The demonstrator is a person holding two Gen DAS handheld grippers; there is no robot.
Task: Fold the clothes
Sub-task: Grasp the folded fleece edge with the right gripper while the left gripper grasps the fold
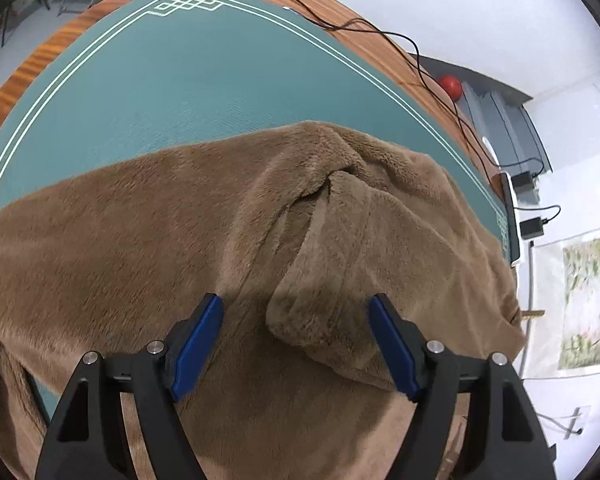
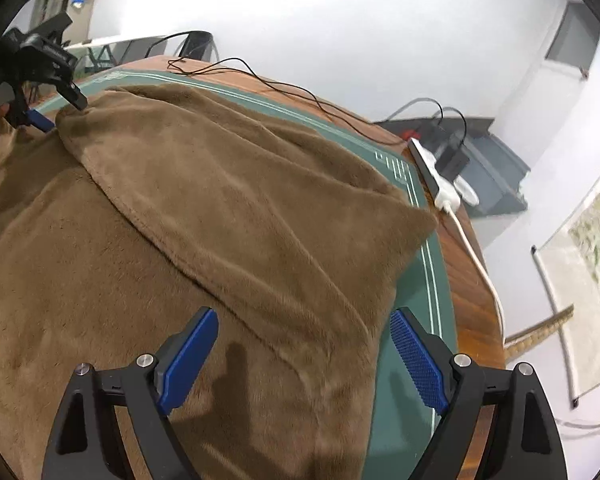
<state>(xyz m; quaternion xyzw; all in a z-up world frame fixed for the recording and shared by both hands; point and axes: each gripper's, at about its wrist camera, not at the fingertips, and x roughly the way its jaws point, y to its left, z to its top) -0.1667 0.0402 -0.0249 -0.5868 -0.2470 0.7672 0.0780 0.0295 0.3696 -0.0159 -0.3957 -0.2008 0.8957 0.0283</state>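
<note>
The left gripper (image 1: 296,312) is hovering close above the brown fleece garment (image 1: 140,248), jaws spread wide and released, with nothing pinched; a folded flap end of the fleece (image 1: 320,320) is lying between its blue pads (image 1: 198,344) without either pad pressing on it. The right gripper (image 2: 304,328) is likewise standing open and empty over the garment (image 2: 180,220) near the right edge of the green mat (image 2: 424,280), one pad over the fleece and the other over bare mat. In the right wrist view, the left gripper (image 2: 60,114) is showing at the far left, its fingertips at the tip of the folded-over layer. The garment is lying spread across the near half of the mat (image 1: 180,80), its right portion folded back on itself. Beyond it, the mat is resting on a wooden table (image 1: 52,52). A black cable (image 1: 380,36) is trailing along the table's far edge. A white power strip (image 2: 436,176) is sitting at the far right corner.
</note>
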